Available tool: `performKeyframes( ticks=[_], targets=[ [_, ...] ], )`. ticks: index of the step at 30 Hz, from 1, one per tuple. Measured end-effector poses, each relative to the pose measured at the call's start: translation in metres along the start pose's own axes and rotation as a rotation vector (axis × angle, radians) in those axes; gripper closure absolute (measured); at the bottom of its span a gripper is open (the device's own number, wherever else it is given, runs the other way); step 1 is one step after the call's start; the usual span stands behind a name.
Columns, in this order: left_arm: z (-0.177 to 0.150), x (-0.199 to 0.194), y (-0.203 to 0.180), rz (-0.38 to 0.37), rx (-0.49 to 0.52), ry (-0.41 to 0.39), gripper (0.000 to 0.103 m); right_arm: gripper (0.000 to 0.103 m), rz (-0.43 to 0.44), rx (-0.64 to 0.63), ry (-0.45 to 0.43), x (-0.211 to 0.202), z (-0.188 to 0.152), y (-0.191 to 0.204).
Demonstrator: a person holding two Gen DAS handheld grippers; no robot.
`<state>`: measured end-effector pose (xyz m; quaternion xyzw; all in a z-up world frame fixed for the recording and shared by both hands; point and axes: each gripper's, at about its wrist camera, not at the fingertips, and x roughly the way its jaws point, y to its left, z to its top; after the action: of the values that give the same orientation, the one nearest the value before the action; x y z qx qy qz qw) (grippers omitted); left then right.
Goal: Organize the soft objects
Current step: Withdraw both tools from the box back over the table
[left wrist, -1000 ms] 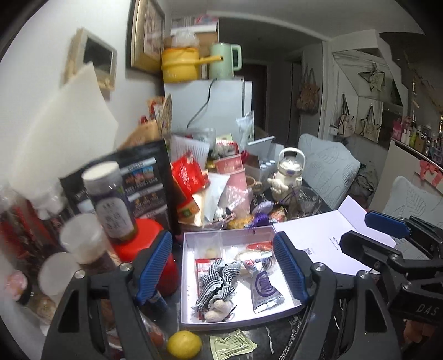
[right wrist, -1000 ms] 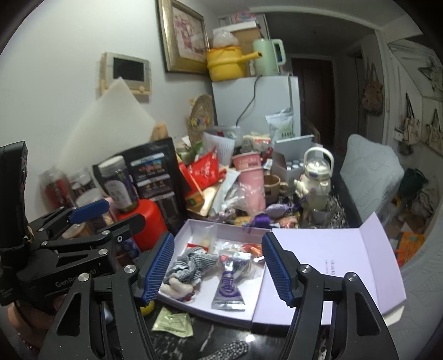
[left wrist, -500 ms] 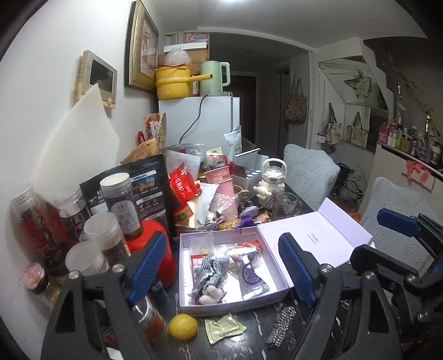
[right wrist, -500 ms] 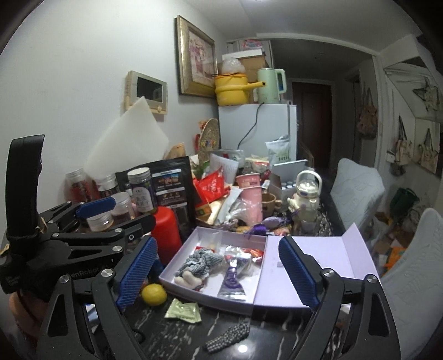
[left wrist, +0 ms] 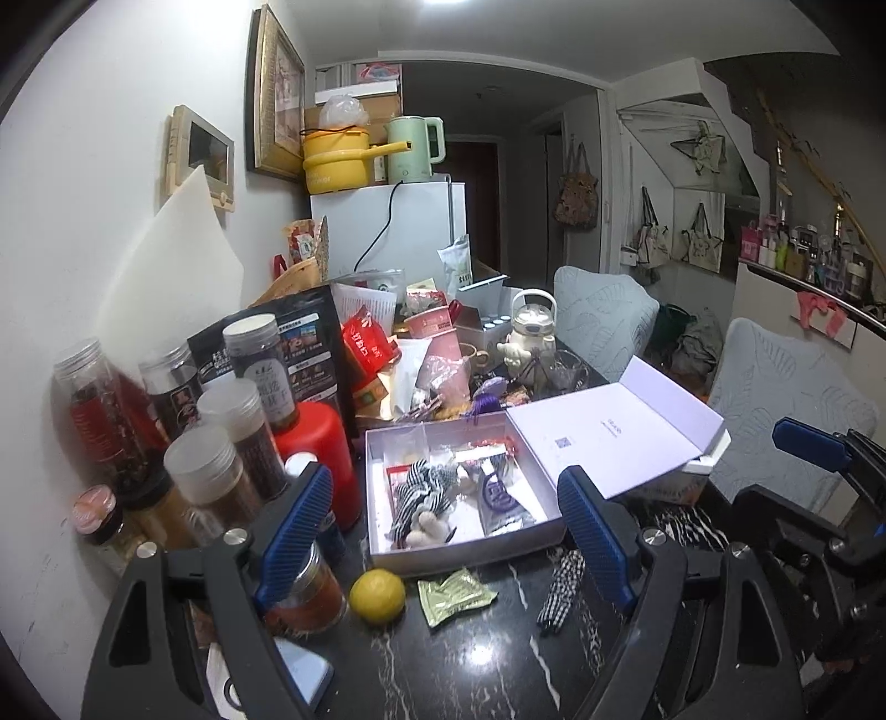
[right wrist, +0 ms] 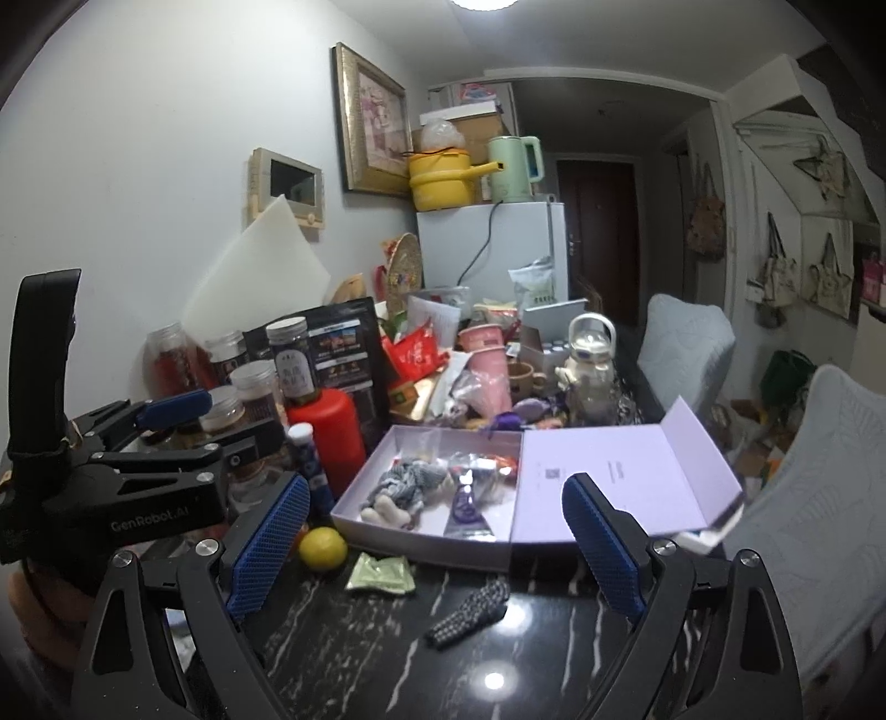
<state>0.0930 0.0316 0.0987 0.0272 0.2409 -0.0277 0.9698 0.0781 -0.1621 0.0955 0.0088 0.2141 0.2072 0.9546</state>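
Illumination comes from a ceiling lamp [right wrist: 480, 3] at 12 o'clock in both views, clipped to pure white. It reflects as a round glare spot [right wrist: 493, 680] on the black marble table [left wrist: 487, 653] at 6 o'clock. The hallway at 1 o'clock is dim. Fisheye distortion bends the walls; black vignette fills the corners. Jars [left wrist: 105, 421] at 9 o'clock appear slightly smeared.
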Motion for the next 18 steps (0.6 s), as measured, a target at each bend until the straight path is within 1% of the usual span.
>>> performKeyframes(
  ticks=[6,8,11,14,18],
  targets=[
    [-0.014,-0.005,0.01,-0.016,-0.018,0.029,0.019,0.009,-0.016,0.026,0.022,-0.008,-0.02,0.002],
    [-0.021,-0.003,0.011,-0.031,-0.023,0.058,0.019,0.009,-0.012,0.034,0.038,-0.009,-0.028,0.003],
    [-0.033,0.002,0.01,-0.063,-0.032,0.093,0.019,0.009,0.002,0.048,0.078,-0.002,-0.042,0.006],
    [-0.045,0.009,0.008,-0.077,-0.032,0.125,0.019,0.009,0.004,0.06,0.123,0.007,-0.057,0.008],
    [-0.058,0.018,0.007,-0.078,-0.052,0.164,0.019,0.009,0.01,0.063,0.175,0.021,-0.072,0.006]
  ],
)
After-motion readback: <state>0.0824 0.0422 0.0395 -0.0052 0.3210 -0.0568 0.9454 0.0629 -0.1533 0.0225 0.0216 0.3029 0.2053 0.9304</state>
